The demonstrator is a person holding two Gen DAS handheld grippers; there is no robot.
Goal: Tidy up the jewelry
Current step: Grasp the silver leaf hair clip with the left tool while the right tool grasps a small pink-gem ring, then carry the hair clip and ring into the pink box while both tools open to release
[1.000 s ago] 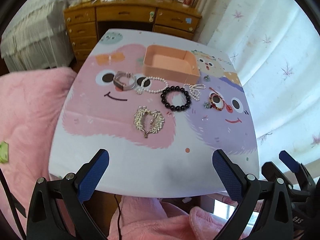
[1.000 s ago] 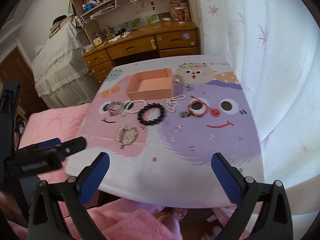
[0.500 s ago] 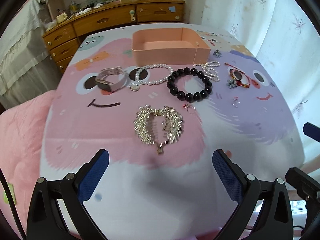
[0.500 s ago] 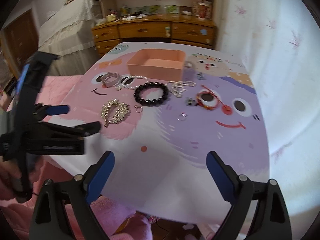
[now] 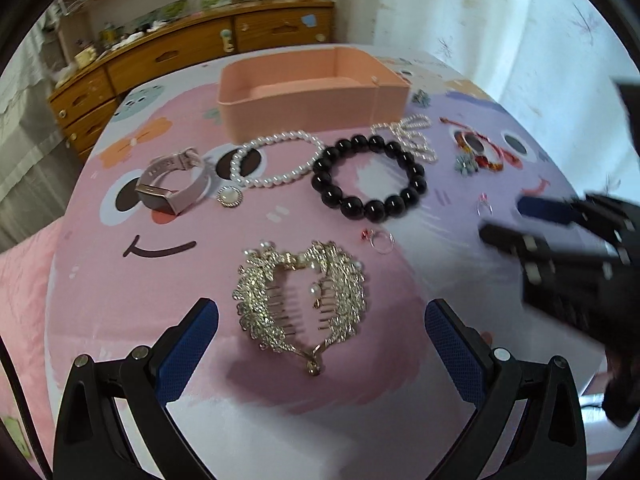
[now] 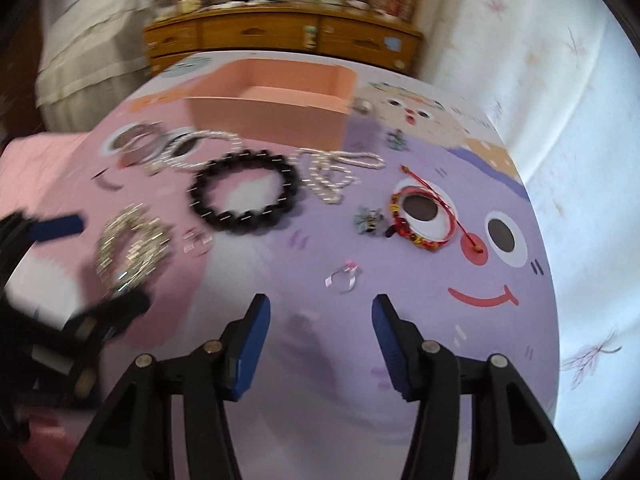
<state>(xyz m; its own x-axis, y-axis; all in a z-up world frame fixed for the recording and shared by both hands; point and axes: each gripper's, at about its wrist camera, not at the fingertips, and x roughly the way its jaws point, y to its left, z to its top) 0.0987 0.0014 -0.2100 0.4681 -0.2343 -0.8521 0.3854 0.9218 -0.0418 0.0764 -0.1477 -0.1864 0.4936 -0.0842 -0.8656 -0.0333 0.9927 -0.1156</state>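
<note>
Jewelry lies on a cartoon-print table (image 5: 120,320) in front of an empty pink box (image 5: 312,92). My left gripper (image 5: 320,332) is open, just short of a gold rhinestone hair comb (image 5: 300,300). Behind the comb lie a pink watch (image 5: 172,184), a pearl bracelet (image 5: 276,160), a black bead bracelet (image 5: 368,178) and a small ring (image 5: 380,238). My right gripper (image 6: 320,328) is open but narrower, empty, just before a small pink-stone ring (image 6: 342,276). A red bead bracelet (image 6: 424,216) and a pearl bow (image 6: 336,172) lie beyond it.
A wooden dresser (image 5: 192,52) stands behind the table, white curtains (image 6: 560,100) to the right. A pink blanket (image 5: 20,280) lies left of the table. A small brooch (image 6: 370,220) sits beside the red bracelet. The right gripper shows blurred in the left wrist view (image 5: 560,240).
Both grippers have moved forward and down over the table. The left now sits close to the hair comb. The right has narrowed its jaws and come near the small ring.
</note>
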